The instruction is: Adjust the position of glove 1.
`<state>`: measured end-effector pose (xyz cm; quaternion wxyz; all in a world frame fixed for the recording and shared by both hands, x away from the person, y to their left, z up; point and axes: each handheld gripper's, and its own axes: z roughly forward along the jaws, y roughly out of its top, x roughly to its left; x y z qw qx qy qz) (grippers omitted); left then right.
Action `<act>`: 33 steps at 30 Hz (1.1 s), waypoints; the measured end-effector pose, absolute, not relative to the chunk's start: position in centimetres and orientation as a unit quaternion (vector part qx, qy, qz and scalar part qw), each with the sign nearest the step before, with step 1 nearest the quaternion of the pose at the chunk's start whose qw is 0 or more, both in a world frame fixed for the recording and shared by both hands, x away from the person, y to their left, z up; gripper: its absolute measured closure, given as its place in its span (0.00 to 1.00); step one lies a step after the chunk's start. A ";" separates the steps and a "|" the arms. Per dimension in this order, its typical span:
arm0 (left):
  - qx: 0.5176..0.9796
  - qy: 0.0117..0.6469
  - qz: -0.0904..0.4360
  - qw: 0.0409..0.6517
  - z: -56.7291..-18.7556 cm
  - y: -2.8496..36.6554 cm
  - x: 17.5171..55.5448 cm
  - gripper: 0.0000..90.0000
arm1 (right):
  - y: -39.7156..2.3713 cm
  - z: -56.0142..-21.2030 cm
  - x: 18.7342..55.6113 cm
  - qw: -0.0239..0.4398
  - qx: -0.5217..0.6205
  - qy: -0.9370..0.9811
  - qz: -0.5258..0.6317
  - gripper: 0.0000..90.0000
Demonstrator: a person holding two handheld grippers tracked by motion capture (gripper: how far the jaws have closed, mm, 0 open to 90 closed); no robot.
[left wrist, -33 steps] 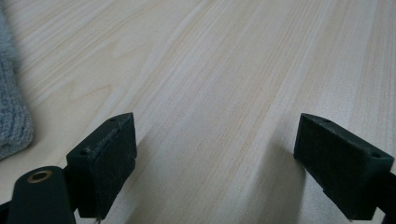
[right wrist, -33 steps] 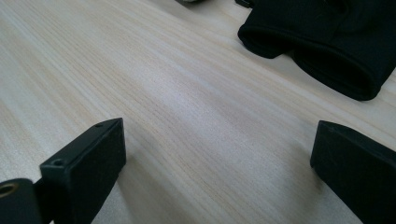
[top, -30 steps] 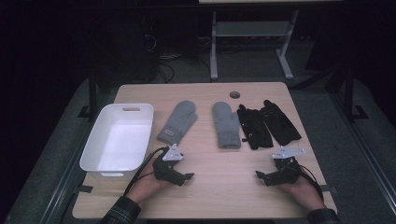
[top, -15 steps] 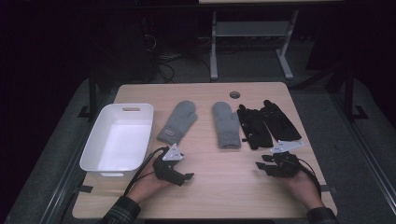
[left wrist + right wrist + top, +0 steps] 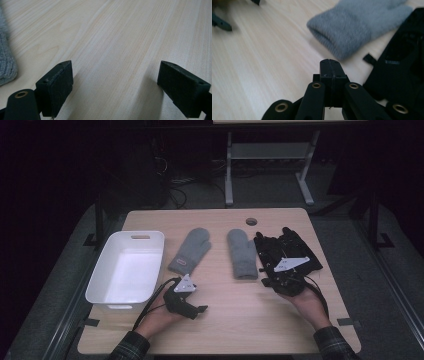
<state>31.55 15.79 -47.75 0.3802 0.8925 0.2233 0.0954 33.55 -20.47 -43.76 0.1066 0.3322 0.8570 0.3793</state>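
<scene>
1. Right gripper (image 5: 329, 65) of mine has just been closing; its jaws are now clenched together with nothing between them, beside the black fabric gloves (image 5: 287, 252) on the pale wooden table (image 5: 240, 320)
2. My left gripper (image 5: 113, 82) rests released, jaws wide apart over bare wood, near the grey knitted mitten with a label (image 5: 190, 251)
3. I judge I am only approaching: next I must reopen and pinch a glove's cuff
4. White plastic tub (image 5: 97, 290) at the left holds nothing; the second grey knitted mitten (image 5: 241, 252) lies between mitten and gloves
</scene>
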 end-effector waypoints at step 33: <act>0.892 0.225 0.094 0.380 -47.8 15.8 31.5 0.14 | -16.2 -45.3 40.6 0.077 0.332 0.861 0.377 1.00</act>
